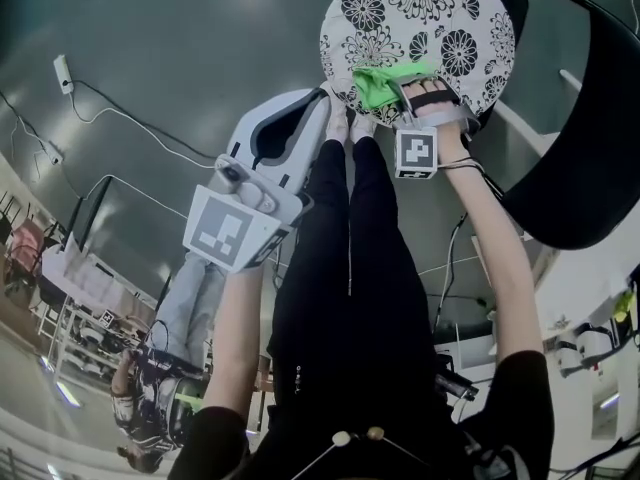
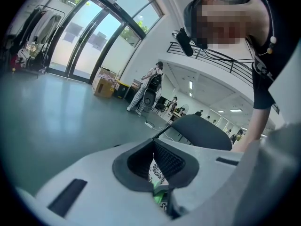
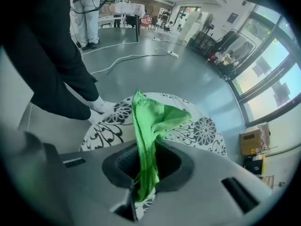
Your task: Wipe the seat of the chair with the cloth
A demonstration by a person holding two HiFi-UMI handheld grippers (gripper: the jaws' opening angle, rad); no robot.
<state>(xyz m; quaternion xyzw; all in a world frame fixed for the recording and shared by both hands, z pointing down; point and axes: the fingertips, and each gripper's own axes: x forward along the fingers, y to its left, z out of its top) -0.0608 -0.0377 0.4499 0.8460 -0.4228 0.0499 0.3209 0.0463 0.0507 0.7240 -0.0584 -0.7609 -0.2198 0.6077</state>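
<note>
Right claw [image 1: 405, 90] is clamped on the green cloth [image 1: 383, 83], which bunches out from its jaws over the near edge of the flower-patterned chair seat [image 1: 400, 8]. Left claw [image 1: 322, 108], jaws together with nothing gripped, hangs just beside that seat.

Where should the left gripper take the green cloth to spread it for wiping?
Probably the loose bunched end of the cloth beyond the jaws of the right gripper, coming from the left: that end spreads free over the seat on that side.

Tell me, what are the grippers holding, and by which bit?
The right gripper pinches the green cloth by a bunched fold; the left gripper holds nothing.
</note>
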